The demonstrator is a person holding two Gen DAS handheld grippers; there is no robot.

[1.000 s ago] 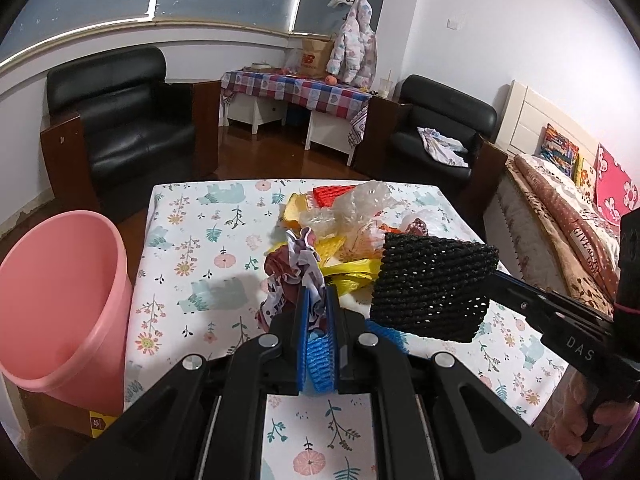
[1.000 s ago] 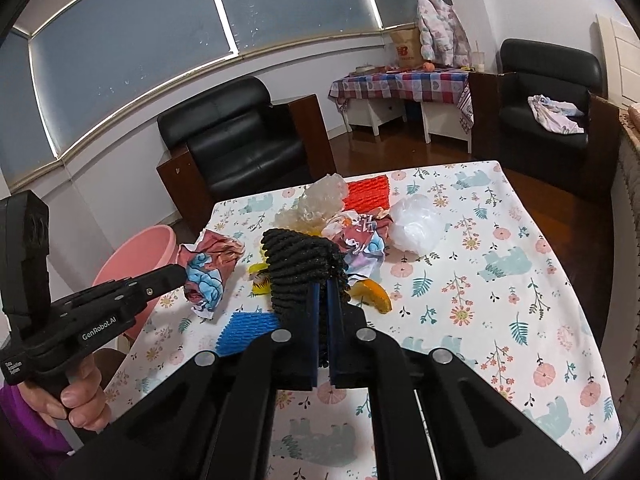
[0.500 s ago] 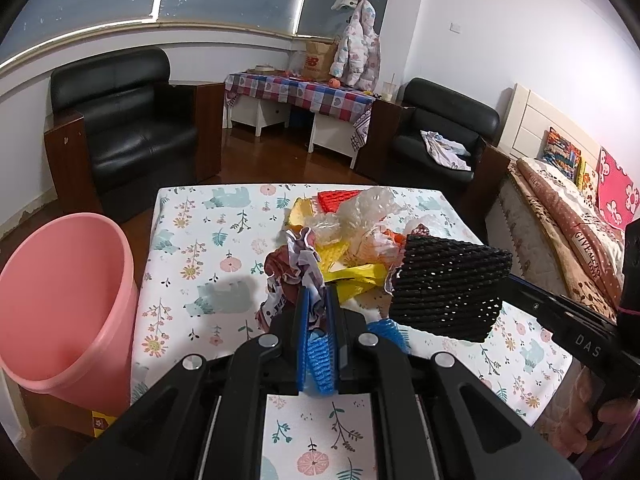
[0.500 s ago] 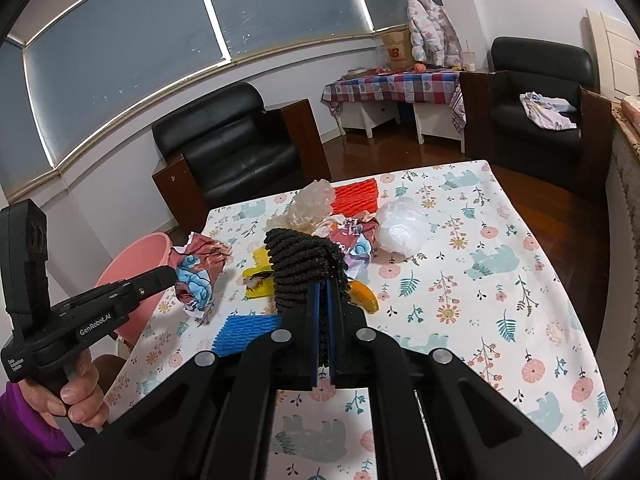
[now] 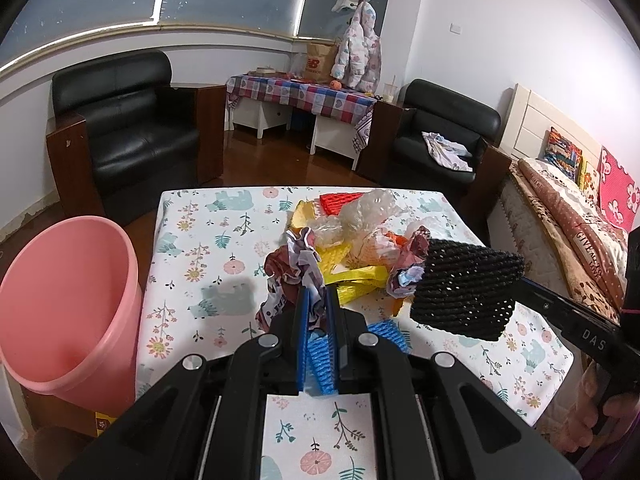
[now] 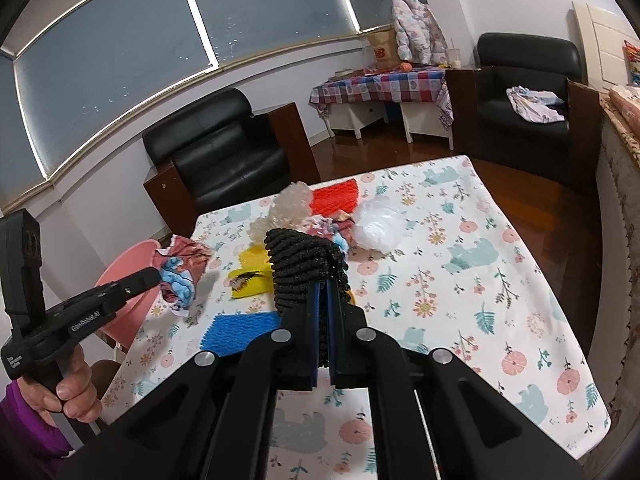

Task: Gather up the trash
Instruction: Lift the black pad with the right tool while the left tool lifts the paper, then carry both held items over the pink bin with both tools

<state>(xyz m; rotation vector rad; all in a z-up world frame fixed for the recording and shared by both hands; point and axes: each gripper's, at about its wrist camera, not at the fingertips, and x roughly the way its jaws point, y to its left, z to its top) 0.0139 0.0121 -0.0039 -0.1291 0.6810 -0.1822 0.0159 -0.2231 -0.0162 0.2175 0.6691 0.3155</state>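
**Black foam netting and crumpled paper, both gripped above the bench**

Black foam netting [image 6: 306, 266] sits clamped in our right gripper [image 6: 323, 292], whose jaws are pressed tight on its lower edge; the net hangs clear of the bench [image 6: 460, 280], above the heap of rubbish. In our left gripper [image 5: 316, 300] we hold a crumpled printed paper [image 5: 298, 264], the jaws narrowed onto it, and it too is lifted off the cloth.

Below and between the two catches lies the remaining trash: a blue foam net [image 6: 240, 330] flat on the bench nearest us, a yellow foam net [image 6: 252, 276] beside it, a red foam net [image 6: 336, 198] at the far side, a clear crinkled plastic wrapper [image 5: 368, 216] in the middle of the pile, and a white plastic bag [image 6: 378, 226] just right of the pile. A second crumpled printed paper [image 5: 410, 264] lies against the yellow pieces.

A pink bin [image 5: 60, 304] stands on the floor at the bench's left edge. Two black armchairs and a checked-cloth table stand beyond, along the walls.
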